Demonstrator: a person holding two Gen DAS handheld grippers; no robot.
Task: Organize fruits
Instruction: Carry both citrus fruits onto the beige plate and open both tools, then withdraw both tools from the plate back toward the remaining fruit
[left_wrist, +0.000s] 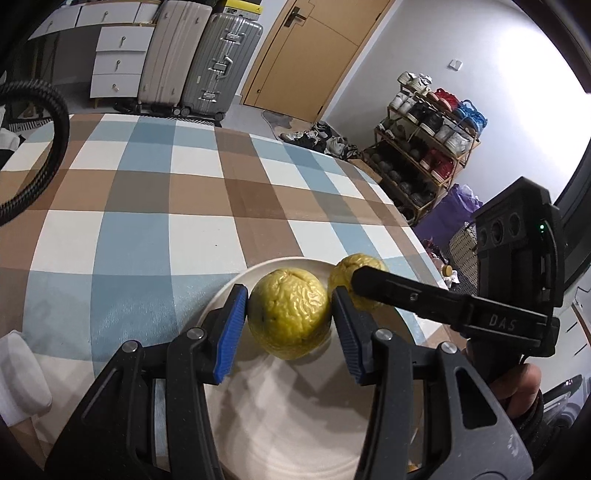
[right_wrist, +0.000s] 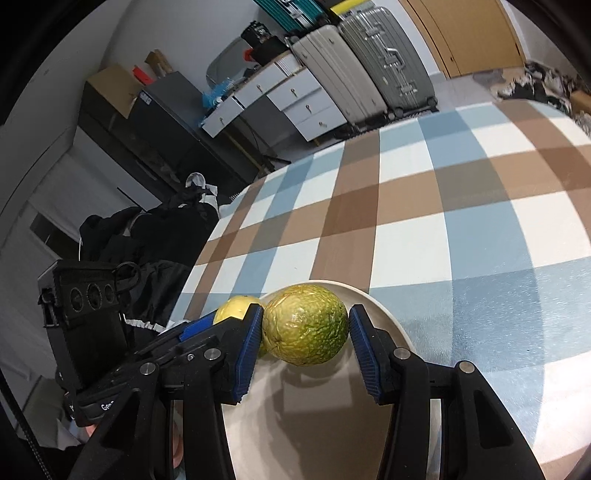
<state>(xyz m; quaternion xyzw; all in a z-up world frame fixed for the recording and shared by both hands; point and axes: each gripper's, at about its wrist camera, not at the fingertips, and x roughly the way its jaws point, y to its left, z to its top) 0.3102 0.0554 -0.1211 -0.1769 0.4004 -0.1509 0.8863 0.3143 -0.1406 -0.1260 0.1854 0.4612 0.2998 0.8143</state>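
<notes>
A wrinkled yellow fruit rests on a white plate. My left gripper is shut on it, both blue pads against its sides. Beside it, touching, lies a green-yellow wrinkled fruit on the same plate, and my right gripper is shut on that one. In the left wrist view this second fruit is partly hidden behind a black finger of the right gripper. The right wrist view shows a slice of the yellow fruit behind the left gripper's blue pad.
The plate sits near the edge of a table with a checked blue, brown and white cloth. A black hose curves over the far left. Suitcases, a shoe rack and dark clothes stand beyond the table.
</notes>
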